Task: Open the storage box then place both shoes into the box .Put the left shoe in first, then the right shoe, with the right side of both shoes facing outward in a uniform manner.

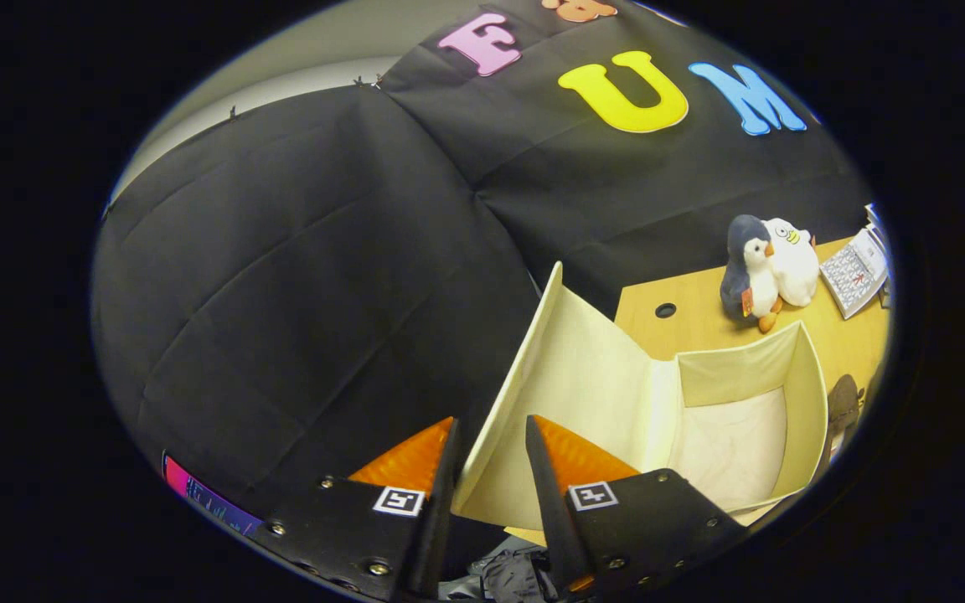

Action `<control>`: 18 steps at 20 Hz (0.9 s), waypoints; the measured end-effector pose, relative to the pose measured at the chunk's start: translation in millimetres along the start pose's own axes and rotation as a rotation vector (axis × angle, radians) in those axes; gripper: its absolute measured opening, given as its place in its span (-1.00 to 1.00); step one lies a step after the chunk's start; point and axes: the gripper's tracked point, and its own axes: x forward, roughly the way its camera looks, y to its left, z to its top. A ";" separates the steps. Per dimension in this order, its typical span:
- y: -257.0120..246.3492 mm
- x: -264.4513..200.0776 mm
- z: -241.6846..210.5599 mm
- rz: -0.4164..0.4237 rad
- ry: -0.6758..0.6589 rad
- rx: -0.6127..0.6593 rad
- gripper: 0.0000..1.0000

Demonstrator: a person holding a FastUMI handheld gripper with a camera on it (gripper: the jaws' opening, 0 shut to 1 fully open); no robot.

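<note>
Box (734, 419) sits open on the worktop (700, 310), its lid (566, 385) raised between the narrow claw (489, 435) fingers, pinched or not I cannot tell—looks light, floppy fabric, best held by that lid edge.

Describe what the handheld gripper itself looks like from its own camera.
The gripper has two wedge-shaped jaws tapering to points, set on dark angular plates fastened with small round screws. Each plate carries a square black-and-white tag marker near the jaw's base.

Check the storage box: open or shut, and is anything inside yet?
Open and empty. The storage box shows its bare pale interior, with the lid raised. The lid's edge sits between the fingers of the gripper; whether they press it, cannot tell.
</note>
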 end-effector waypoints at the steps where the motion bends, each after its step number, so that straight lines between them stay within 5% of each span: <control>1: 1.0 -0.5 -0.2 -0.004 -0.003 -0.020 0.05; 4: -10.6 -10.2 10.7 -0.027 -0.044 -0.079 0.95; 18: -122.3 -104.6 73.0 -0.217 -0.220 -0.300 0.95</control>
